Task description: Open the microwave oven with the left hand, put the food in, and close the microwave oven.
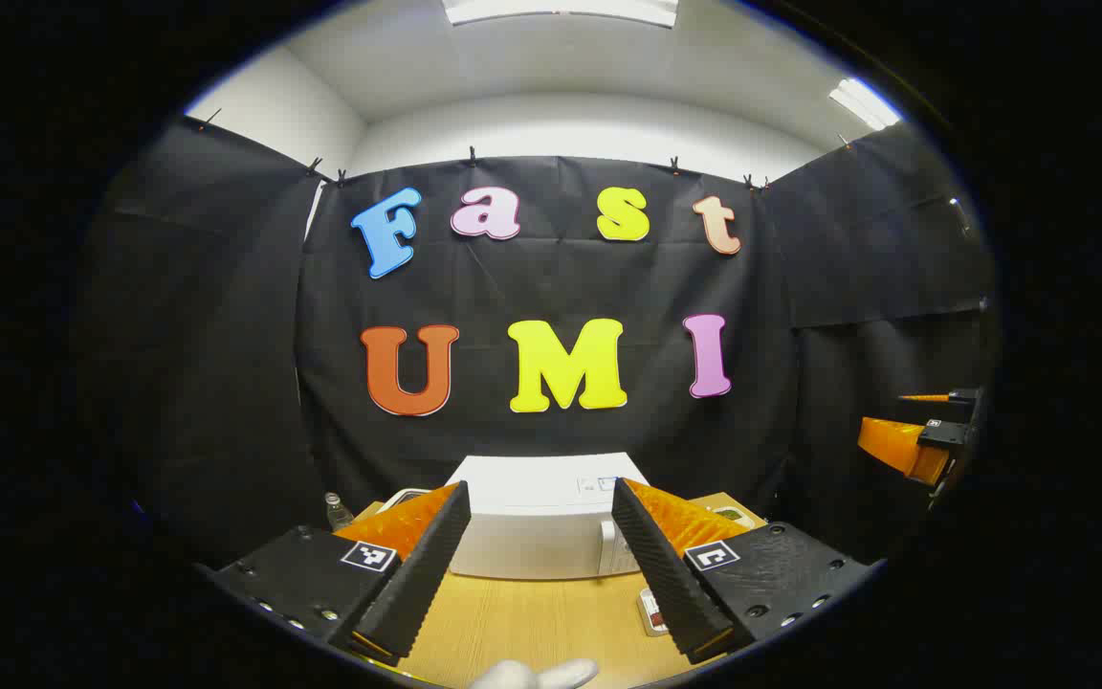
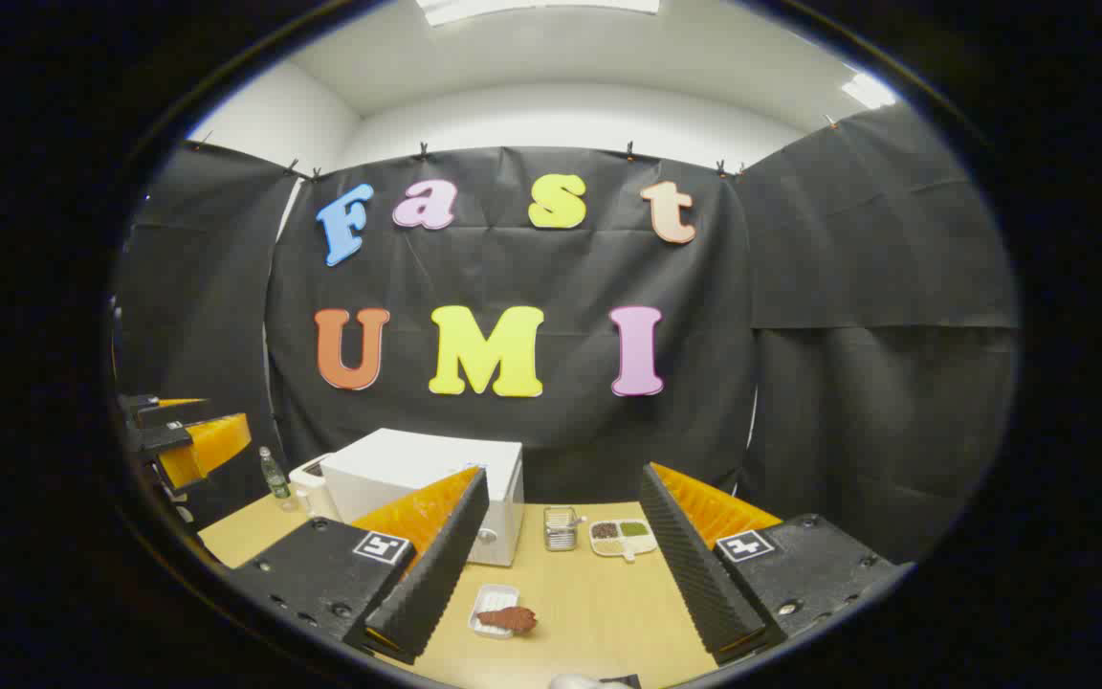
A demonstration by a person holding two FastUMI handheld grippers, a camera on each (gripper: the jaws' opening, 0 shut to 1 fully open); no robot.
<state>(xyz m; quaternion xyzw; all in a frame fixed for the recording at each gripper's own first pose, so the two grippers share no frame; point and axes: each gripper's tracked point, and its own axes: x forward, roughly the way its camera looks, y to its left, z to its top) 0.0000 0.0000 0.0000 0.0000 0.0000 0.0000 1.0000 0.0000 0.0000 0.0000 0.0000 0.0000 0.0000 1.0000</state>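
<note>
At the tabletop's (image 2: pixel 599 612) far left edge stands the closed microwave oven (image 2: pixel 422 478); the food (image 2: pixel 511 619), seemingly meat on a small tray, lies nearer the front. Left gripper (image 1: pixel 541 565) and right gripper (image 2: pixel 561 565) hover spread, empty.

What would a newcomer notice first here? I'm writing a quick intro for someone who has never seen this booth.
First the white microwave oven, door shut, at the back of the wooden table. Next the food, a brown piece on a small white tray near the table's front edge, in the right gripper view. Both the left gripper and the right gripper hang open above the table, holding nothing.
</note>
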